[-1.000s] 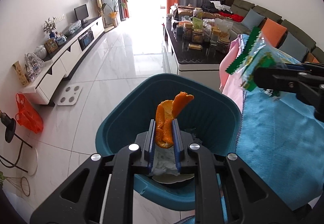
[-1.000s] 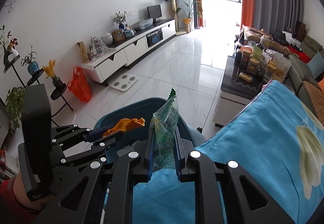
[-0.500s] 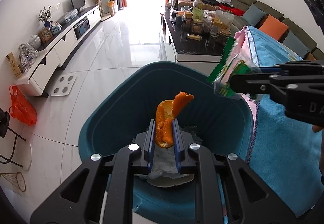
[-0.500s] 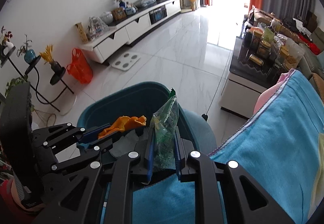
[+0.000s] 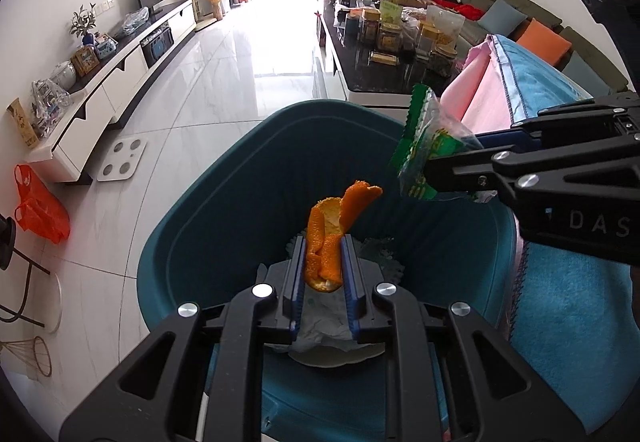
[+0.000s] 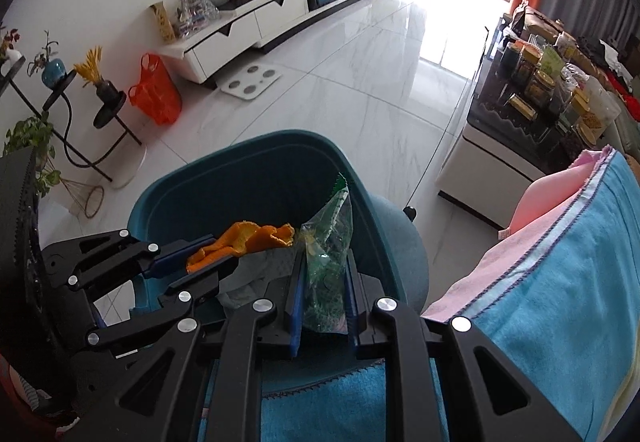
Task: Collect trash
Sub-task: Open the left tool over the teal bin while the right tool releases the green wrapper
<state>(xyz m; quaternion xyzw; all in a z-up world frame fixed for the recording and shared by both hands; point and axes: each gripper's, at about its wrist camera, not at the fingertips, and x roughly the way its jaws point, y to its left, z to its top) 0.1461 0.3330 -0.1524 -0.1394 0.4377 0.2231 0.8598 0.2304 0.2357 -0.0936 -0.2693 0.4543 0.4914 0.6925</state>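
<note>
The left claw (image 5: pixel 323 262) is clenched on a curl of orange peel (image 5: pixel 334 238), holding it over the open mouth of the teal bin (image 5: pixel 208 210), above crumpled tissue (image 5: pixel 324 326) lying inside. The right claw (image 6: pixel 323 282) pinches a green snack wrapper (image 6: pixel 328 242) just past the bin's near rim, beside the peel. The bin stands on the white tiled floor (image 6: pixel 360 74), right against the edge of a blue cloth (image 6: pixel 560 302) with a pink underside
</note>
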